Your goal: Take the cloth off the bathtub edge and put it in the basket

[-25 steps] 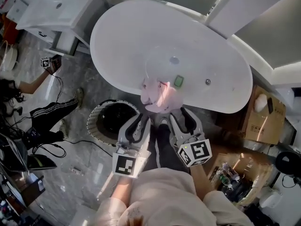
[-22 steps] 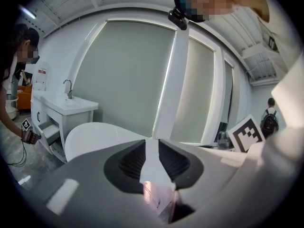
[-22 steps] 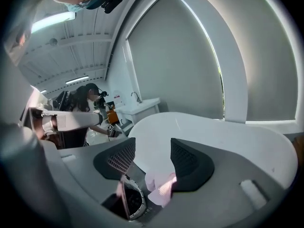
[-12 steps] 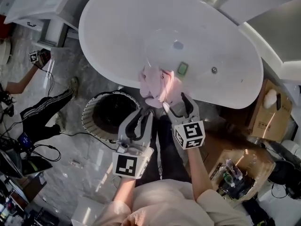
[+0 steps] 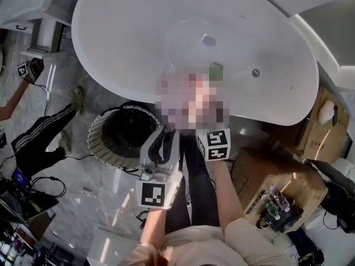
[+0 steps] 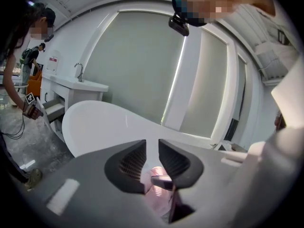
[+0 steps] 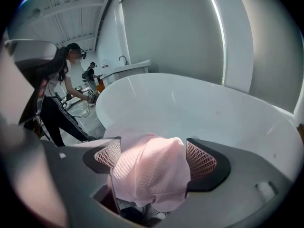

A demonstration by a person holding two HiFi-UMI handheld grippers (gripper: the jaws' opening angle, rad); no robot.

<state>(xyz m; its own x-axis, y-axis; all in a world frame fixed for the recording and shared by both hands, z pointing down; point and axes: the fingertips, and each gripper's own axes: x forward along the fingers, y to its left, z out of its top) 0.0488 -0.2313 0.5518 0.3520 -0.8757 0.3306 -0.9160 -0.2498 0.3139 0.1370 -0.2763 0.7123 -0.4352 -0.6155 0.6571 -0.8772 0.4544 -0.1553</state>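
At the glossy oval bathtub (image 7: pixel 204 113) edge bulges pink waffle-weave cloth (image 7: pixel 151 175).

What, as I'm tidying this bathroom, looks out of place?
A pink cloth lies bunched over the bathtub edge instead of in the basket on the floor beside it. The right tool has just been opening its jaws, and the cloth sits between them, not yet gripped.

cloth (image 7: pixel 149 175): pink waffle-weave fabric, soft, matt | bathtub (image 5: pixel 138 43): white, smooth, glossy | basket (image 5: pixel 97 148): pale ribbed wall, looks woven, dark inside | floor (image 5: pixel 94 204): grey marble-look stone, polished | box (image 5: pixel 260 170): brown cardboard, matt
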